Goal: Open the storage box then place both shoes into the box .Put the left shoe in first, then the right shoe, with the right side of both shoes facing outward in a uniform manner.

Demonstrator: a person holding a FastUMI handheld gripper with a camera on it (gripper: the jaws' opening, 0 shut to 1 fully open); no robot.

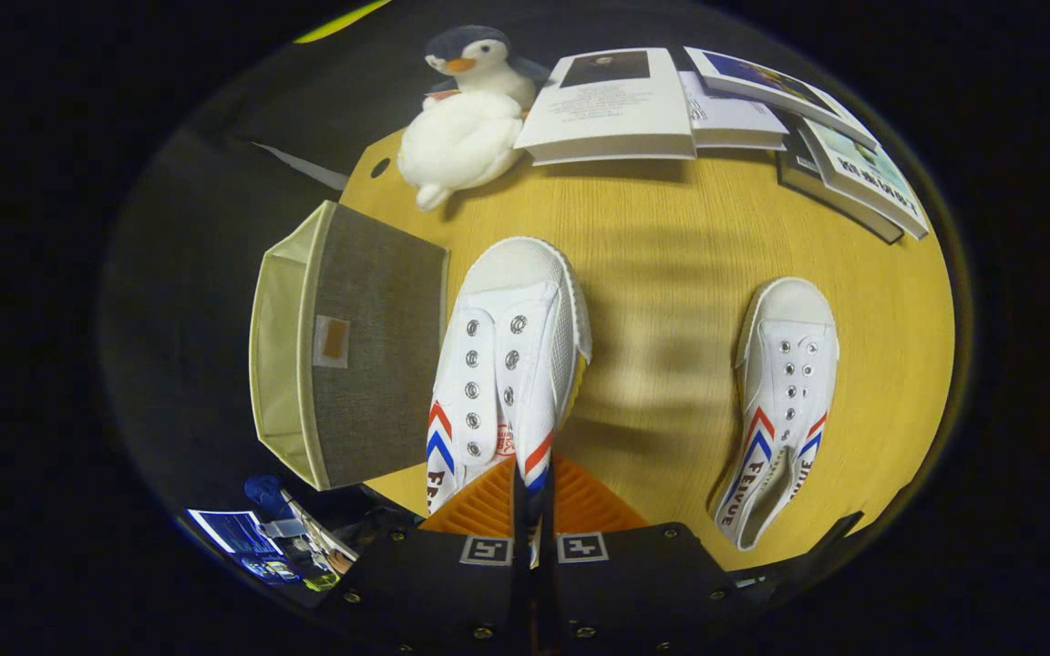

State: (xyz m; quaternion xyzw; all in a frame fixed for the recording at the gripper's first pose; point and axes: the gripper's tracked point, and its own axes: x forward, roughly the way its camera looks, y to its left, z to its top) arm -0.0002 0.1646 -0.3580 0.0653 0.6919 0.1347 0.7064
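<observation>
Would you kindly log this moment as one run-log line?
gripper: shut on left shoe side wall | storage box: open, beside it | right shoe: on table, untouched | stage: left shoe gripped

The gripper [534, 497] is pointing forward and down over the tabletop, its 2 fingers [488, 506] drawn almost together. Both are pressing on the side wall of the white shoe [511, 355], pinching the thin canvas edge between them and holding the shoe by its collar.
</observation>
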